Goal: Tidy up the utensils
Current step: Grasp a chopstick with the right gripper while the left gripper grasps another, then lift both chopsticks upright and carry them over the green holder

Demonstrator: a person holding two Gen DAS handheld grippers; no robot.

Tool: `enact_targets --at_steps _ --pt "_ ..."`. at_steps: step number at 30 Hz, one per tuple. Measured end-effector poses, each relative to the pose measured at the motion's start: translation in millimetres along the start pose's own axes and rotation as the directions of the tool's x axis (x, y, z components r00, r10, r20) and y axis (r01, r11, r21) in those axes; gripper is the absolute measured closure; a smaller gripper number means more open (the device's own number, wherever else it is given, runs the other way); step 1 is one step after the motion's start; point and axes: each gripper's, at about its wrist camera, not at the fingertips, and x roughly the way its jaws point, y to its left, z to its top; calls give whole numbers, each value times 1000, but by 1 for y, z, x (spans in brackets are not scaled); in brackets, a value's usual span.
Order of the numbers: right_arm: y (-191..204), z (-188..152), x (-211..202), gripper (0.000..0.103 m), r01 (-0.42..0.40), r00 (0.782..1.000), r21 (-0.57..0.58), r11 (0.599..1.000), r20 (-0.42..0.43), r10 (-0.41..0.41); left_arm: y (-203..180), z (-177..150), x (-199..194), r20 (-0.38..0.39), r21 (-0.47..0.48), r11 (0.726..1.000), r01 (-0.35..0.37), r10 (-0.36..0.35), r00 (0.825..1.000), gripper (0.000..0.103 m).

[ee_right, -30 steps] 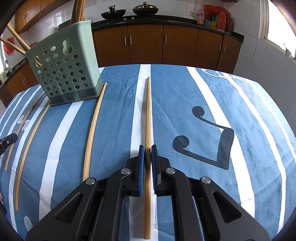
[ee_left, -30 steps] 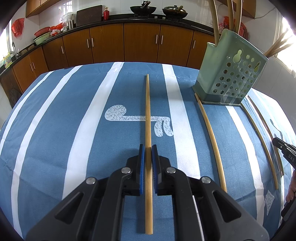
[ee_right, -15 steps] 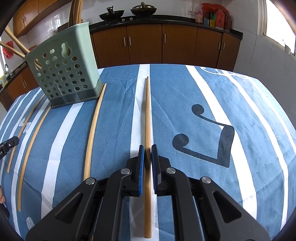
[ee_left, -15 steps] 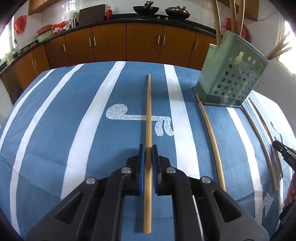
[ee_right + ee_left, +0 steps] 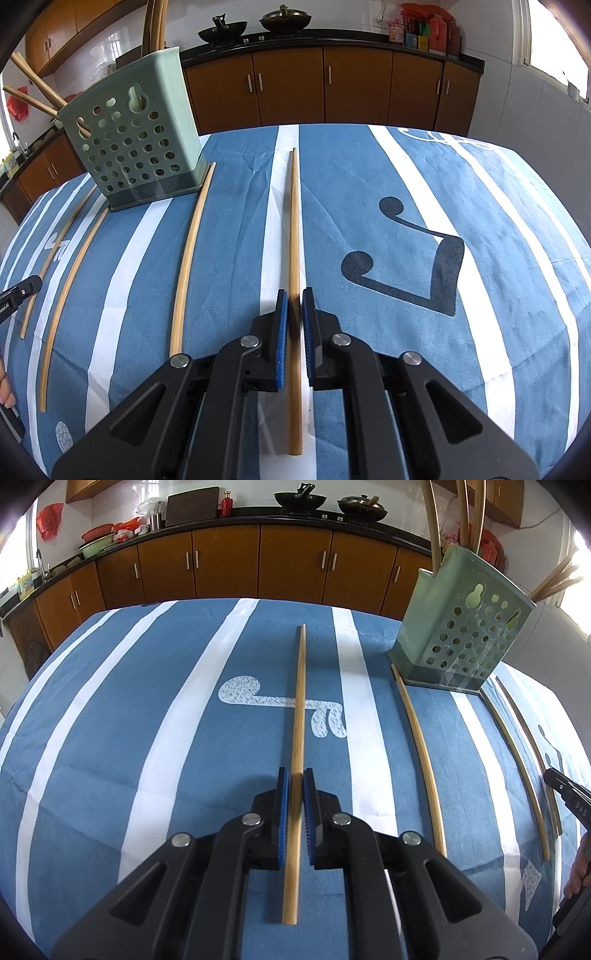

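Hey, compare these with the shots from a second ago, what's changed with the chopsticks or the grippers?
Nothing visibly changed. The left gripper stays shut on its chopstick, the right gripper on its own chopstick, and the loose chopsticks lie as before beside the green holder.

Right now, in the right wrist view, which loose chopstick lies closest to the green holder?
The chopstick just right of the holder, its far tip beside the base corner. The two on the holder's left stop short of the base; another sits in the right gripper.
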Motion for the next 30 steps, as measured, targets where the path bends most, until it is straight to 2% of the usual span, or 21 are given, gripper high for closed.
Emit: enact_targets --at_steps 8,13,21,25,30 --pt "-3 2 -3 95 -18 1000 4 1000 -2 18 0 -2 -2 -4 9 1000 -7 7 1000 95" --pt "-10 8 -32 95 -39 996 24 999 82 37 8 -2 -15 10 -24 1000 21 -21 1000 95" --pt "-19 20 -67 96 -56 980 46 997 193 46 11 10 -53 110 -33 998 57 -53 993 95" --pt "-19 26 -78 95 -65 971 59 996 236 50 11 20 -77 186 -40 996 83 -74 980 95" --pt "-24 32 -89 96 -77 959 67 995 277 55 8 34 -106 279 -48 993 111 -93 956 95"
